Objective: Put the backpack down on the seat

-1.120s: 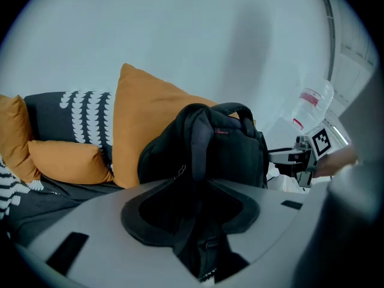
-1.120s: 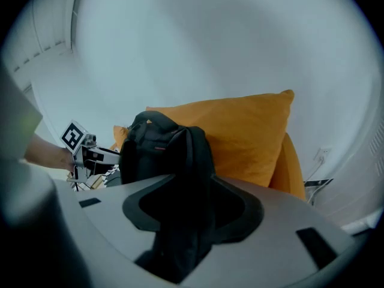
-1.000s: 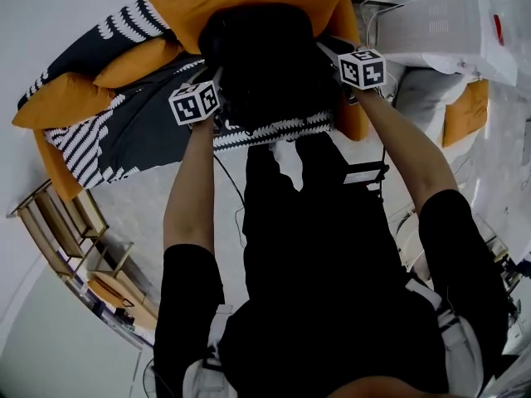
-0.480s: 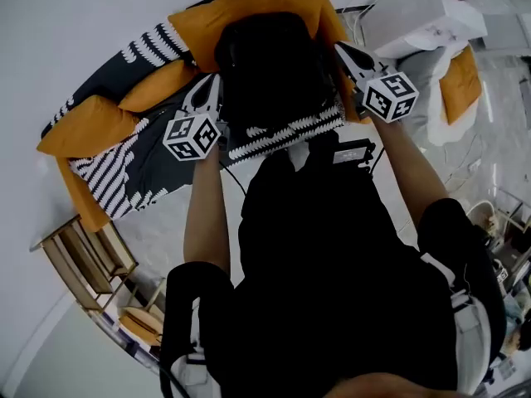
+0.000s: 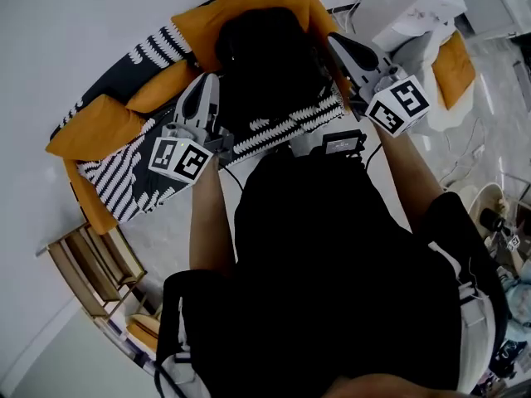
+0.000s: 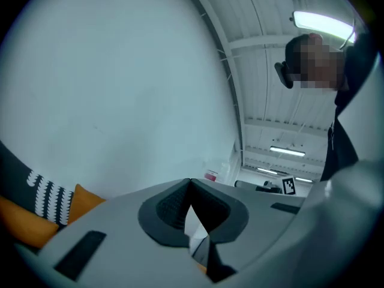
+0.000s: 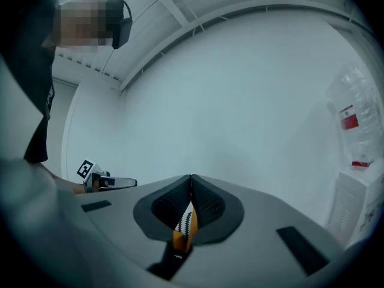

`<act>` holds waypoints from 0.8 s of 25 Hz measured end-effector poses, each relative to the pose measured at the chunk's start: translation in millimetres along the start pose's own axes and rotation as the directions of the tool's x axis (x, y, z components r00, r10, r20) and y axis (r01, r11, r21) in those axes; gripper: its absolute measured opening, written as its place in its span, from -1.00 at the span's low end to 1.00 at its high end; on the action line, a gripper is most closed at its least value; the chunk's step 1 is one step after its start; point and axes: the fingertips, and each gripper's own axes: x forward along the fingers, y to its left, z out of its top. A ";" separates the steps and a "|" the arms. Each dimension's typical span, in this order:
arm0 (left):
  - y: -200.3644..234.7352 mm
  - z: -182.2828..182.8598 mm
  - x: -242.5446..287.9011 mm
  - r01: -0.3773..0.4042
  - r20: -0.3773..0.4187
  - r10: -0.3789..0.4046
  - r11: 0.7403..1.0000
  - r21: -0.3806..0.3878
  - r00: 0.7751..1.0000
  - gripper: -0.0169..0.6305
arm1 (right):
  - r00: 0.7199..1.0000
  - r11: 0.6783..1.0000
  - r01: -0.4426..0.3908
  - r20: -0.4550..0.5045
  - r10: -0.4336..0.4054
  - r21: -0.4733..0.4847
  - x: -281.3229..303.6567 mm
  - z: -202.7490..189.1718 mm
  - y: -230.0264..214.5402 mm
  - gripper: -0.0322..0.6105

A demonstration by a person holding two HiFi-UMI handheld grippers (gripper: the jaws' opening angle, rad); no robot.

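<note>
The black backpack (image 5: 270, 69) rests on the sofa seat (image 5: 124, 181), leaning against an orange back cushion (image 5: 199, 23). My left gripper (image 5: 207, 80) stands just left of the backpack, apart from it, shut with nothing between its jaws. To the backpack's right, my right gripper (image 5: 333, 40) is also shut and empty. In the left gripper view the left gripper's (image 6: 190, 180) jaw tips meet, pointing up at the wall. The right gripper view shows the right gripper's (image 7: 191, 176) tips meeting likewise, with orange and striped fabric behind the gap below.
A black-and-white striped throw and orange cushions (image 5: 95, 127) cover the sofa. A wooden rack (image 5: 91, 272) stands at the lower left. A white box (image 5: 406, 7) and another orange cushion (image 5: 455, 65) sit at the upper right, with cables on the floor.
Both grippers have come away from the backpack's sides, drawn back toward the person and tilted upward. The backpack stays on the seat.
</note>
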 end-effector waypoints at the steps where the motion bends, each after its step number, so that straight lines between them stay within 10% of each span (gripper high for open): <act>1: -12.1 0.3 -2.3 0.008 -0.006 -0.008 0.999 0.031 1.000 -0.90 | 1.000 1.000 0.005 0.010 -0.004 -0.019 -5.1 5.5 7.3 -0.80; 8: -77.5 -19.7 -43.1 -0.077 -0.030 0.088 0.962 0.261 0.996 -0.90 | 0.989 0.989 0.144 -0.024 -0.145 -0.030 -70.3 -14.7 32.2 -0.80; 16: -138.0 -91.0 -116.6 -0.235 -0.059 0.258 0.937 0.260 0.964 -0.90 | 0.974 0.962 0.188 -0.091 -0.209 -0.196 -191.9 -44.8 83.6 -0.80; 20: -181.1 -124.2 -147.1 -0.231 -0.108 0.268 0.935 0.269 0.957 -0.90 | 0.974 0.972 0.195 -0.091 -0.208 -0.132 -241.4 -60.9 103.3 -0.80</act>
